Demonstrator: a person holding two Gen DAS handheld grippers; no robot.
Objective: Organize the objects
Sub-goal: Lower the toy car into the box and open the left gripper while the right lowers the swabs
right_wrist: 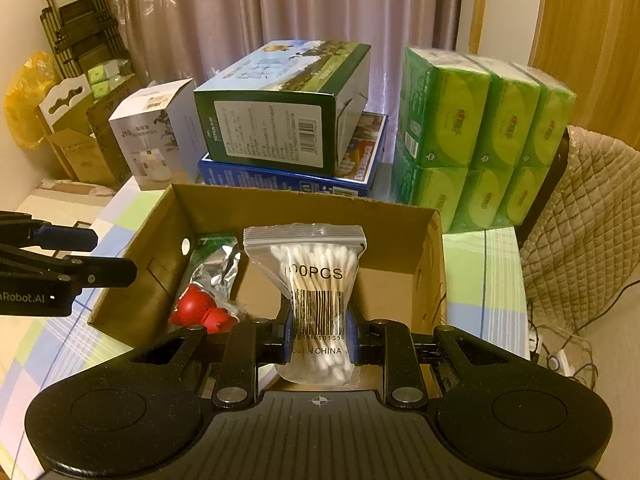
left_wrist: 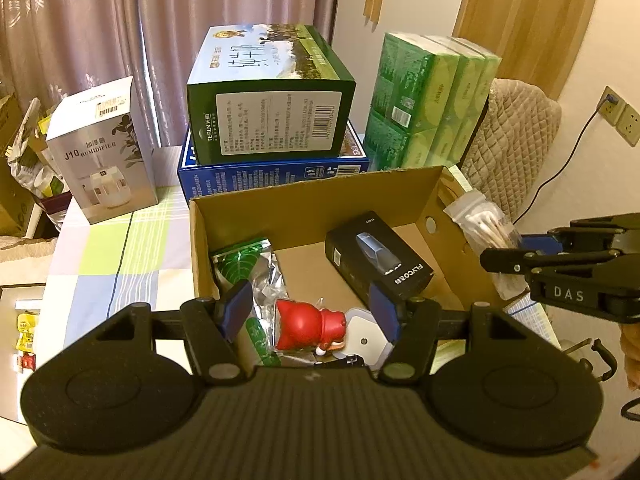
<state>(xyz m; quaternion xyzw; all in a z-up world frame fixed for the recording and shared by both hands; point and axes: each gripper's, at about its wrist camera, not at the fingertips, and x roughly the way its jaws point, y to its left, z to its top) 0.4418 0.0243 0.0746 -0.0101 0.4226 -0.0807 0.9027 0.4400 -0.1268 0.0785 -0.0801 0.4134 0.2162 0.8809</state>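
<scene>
An open cardboard box (left_wrist: pixel 312 188) (right_wrist: pixel 304 200) stands on the checked tablecloth. Inside lie a red toy (left_wrist: pixel 308 324) (right_wrist: pixel 200 312), a black FLYCO box (left_wrist: pixel 376 256), a green foil bag (left_wrist: pixel 240 264) and a small white case (left_wrist: pixel 364 338). My left gripper (left_wrist: pixel 310 312) hangs open over the box's near end, with the red toy below the gap between its blue pads. My right gripper (right_wrist: pixel 318 336) is shut on a clear zip bag of cotton swabs (right_wrist: pixel 316 300) (left_wrist: pixel 484 228), held upright above the box's near right side. Each gripper shows at the edge of the other's view.
Behind the box, a green milk carton (left_wrist: pixel 272 92) rests on a blue box (left_wrist: pixel 272 176). A white humidifier box (left_wrist: pixel 104 152) stands to the left, and green tissue packs (left_wrist: pixel 432 104) to the right. A quilted chair back (right_wrist: pixel 584 220) and cables sit at the right.
</scene>
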